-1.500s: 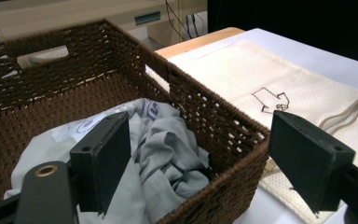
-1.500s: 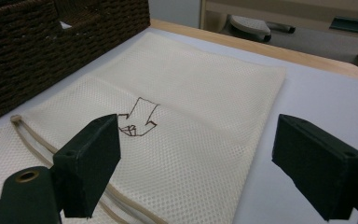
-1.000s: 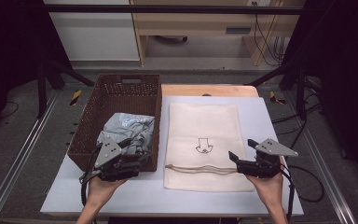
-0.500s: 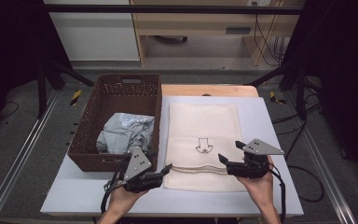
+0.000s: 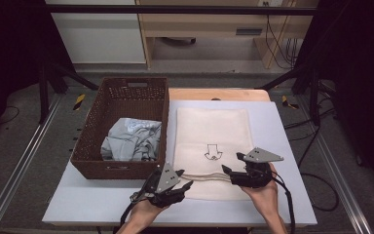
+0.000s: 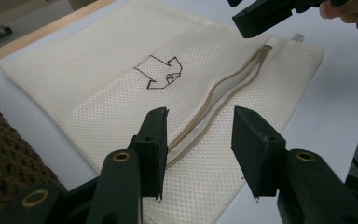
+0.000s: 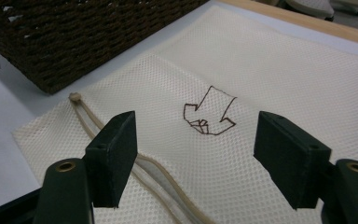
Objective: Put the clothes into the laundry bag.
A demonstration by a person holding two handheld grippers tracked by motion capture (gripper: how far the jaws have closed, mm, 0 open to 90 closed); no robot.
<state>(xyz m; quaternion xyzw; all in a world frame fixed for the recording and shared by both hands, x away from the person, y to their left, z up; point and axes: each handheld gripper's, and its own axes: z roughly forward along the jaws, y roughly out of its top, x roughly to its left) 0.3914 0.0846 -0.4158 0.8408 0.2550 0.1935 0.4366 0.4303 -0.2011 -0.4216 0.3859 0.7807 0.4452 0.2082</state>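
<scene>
Hands have drawn inward since half a second ago: the left gripper [image 5: 184, 185], which sat just past the basket's near corner, now points at the near-left corner of the mesh bag [image 5: 213, 141], and the right gripper [image 5: 229, 171] has edged slightly further in over the bag's near edge. Both pairs of jaws stand apart, holding nothing; in the left gripper view the left gripper [image 6: 200, 140] straddles the zip opening [image 6: 223, 91] above the cloth, and in the right gripper view the right gripper [image 7: 196, 140] hovers over the printed arrow [image 7: 209, 116]. The bag lies flat on the white table [image 5: 282, 141], just right of the brown woven basket [image 5: 121, 170], which holds a crumpled grey garment [image 5: 131, 140]. Its cream mesh is smooth, with a dark outlined arrow near the middle. A tan-edged zip runs across near the front edge, partly gaping, and ends in a small knob [image 7: 75, 97] at the basket side.
</scene>
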